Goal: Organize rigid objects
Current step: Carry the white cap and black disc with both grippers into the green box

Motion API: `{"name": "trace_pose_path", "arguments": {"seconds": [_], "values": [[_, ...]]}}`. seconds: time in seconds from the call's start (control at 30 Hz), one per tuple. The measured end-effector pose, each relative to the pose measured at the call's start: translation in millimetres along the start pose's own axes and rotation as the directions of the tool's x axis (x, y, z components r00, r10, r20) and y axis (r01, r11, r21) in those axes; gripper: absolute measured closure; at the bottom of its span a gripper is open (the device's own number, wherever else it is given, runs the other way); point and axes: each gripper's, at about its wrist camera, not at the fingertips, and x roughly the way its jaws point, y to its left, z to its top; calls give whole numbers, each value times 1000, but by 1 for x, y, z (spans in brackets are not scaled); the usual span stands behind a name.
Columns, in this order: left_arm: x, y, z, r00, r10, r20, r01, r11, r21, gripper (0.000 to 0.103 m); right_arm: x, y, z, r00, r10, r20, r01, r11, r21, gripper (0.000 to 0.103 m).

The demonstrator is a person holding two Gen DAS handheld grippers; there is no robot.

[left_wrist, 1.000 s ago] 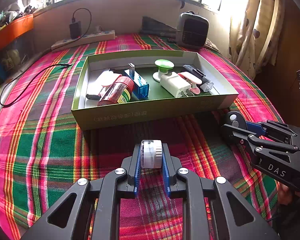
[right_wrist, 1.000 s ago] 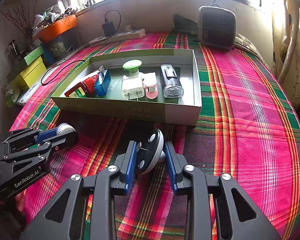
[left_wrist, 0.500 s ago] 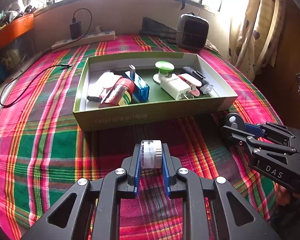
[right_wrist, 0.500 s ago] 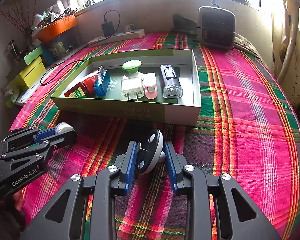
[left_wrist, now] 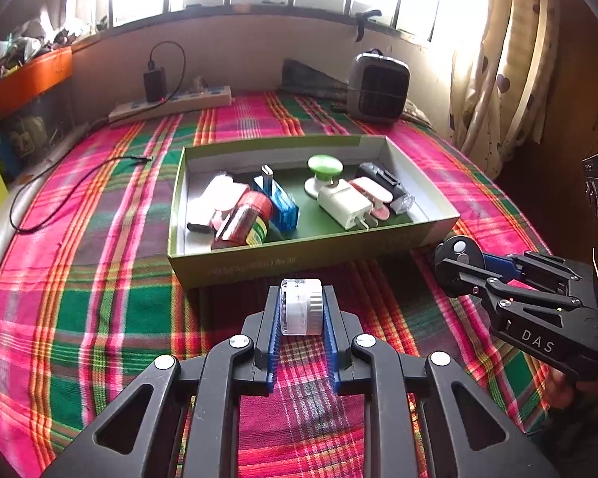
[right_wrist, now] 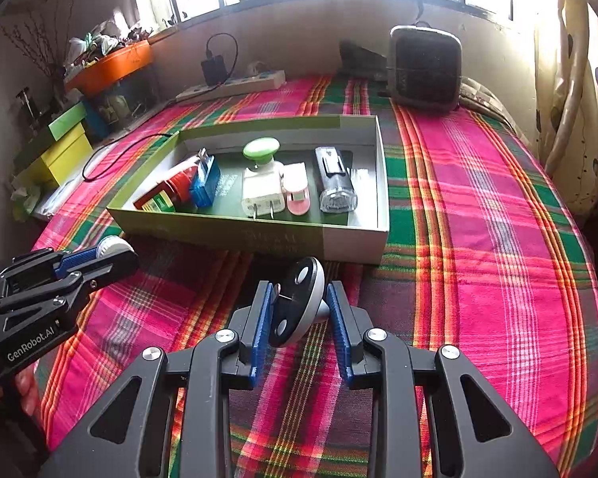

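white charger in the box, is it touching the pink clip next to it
Touching. In the right wrist view the white charger and the pink clip lie side by side in the green box, edges meeting with no floor between them.

Box print: too blurred to read.
Red jar: half hidden behind box wall.
Curtain: cut off at top.

White ribbed cylinder: held lying on its side between the left gripper's pads, just short of the box's near wall. Black-and-silver disc: clamped tilted in the right gripper. Green open box on the plaid bed holds a red jar, blue block, white charger, green knob, pink piece and black flashlight.
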Motion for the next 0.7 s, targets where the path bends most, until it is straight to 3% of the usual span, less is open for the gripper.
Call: {"name": "trace_pose_path", "arguments": {"seconds": [0.7], "values": [[-10, 3, 36, 998, -2, 63, 0, 1000, 31, 85, -13, 4, 37, 998, 23, 66, -20, 999, -34, 74]]}}
